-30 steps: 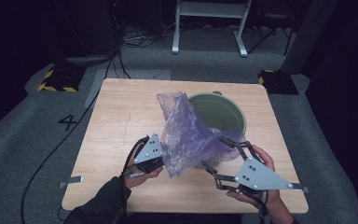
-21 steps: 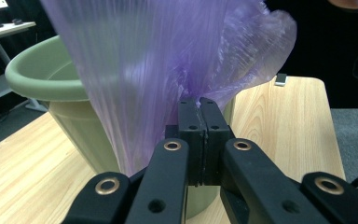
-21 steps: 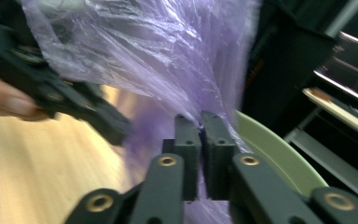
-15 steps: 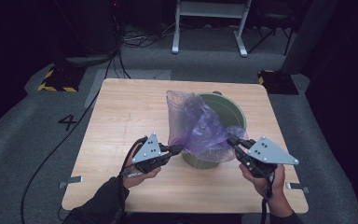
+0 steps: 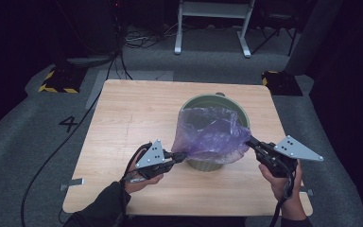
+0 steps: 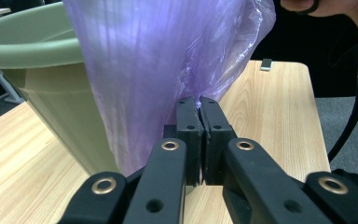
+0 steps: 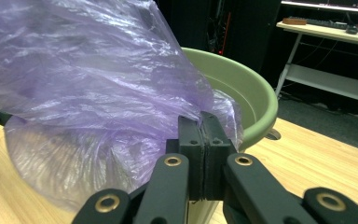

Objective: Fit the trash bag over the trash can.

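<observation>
High view first: looks like the lining of a green bin [image 5: 217,98] with a purple bag [image 5: 210,135], on a wooden table [image 5: 132,118]. Judged as roughly midway.

Done so far:
- Got hold of the bag on both sides. Clamped tight at its left edge by the left gripper [image 5: 182,155], and at its right edge by the right gripper [image 5: 251,141].
- Confirmed up close in the left gripper view: jaws pressed together, with a pinch of film [image 6: 158,70] between them, just beside the bin wall [image 6: 28,51].
- Same in the right gripper view: closed on a fold of the bag [image 7: 84,93], with the bin rim [image 7: 242,88] just behind.
- Spread out between the two grips, hanging over the near half of the bin and draped down its front.

Left to do:
- Find and open the mouth. Cannot tell from here whether open already, since too crumpled and see-through.
- Lower the body of the bag inside the bin.
- Pull the edge over the rim all the way round, including the far side, bare for now.
- Let go on both sides.
</observation>
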